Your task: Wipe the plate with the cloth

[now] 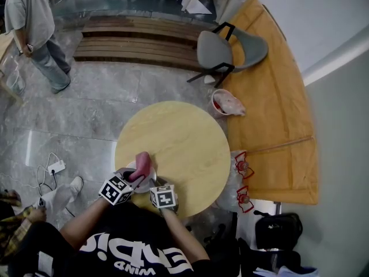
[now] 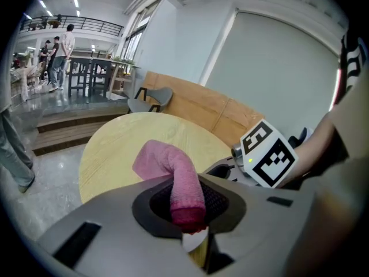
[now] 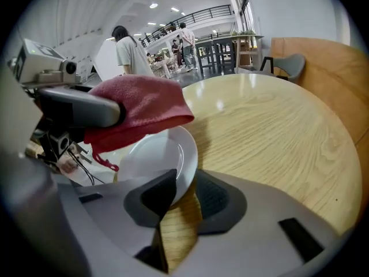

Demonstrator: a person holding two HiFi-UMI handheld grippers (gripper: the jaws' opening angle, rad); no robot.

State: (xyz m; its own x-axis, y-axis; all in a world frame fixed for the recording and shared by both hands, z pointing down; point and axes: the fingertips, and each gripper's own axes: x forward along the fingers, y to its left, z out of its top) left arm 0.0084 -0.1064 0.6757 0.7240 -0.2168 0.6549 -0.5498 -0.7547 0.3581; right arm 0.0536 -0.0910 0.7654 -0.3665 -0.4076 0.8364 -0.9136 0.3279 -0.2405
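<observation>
Right gripper (image 3: 184, 199) was clenched on the plate (image 3: 153, 157) by its rim. The edge ran between its fingers with a pad on either face. The plate was tipped up off the bench (image 3: 271, 126), hollow face turned toward the other tool. My read: held that way so the face stays open to the wipe and the plate can't skate on the wood.

Left gripper (image 2: 190, 215) was clamped on the pink cloth (image 2: 170, 166). One end was pinched between the fingers and the rest stuck out past the tips in a loose roll. That puts soft slack on the plate, not hard fingers.

In the right gripper view the cloth hung just over the plate's upper rim, beyond the right fingers. I couldn't confirm contact. I'd judge the wipe was about to start.

Bench was round, pale wood grain, and bare ahead of both sets of fingers. The tools worked at its near edge.

Room: glossy grey stone floor (image 1: 86, 97) and dark wooden steps (image 1: 138, 39). A grey chair (image 1: 216, 51) stood past the bench, with a curved orange-wood partition (image 1: 271, 97) off to the right. A person (image 1: 34, 27) stood well off to the left.
</observation>
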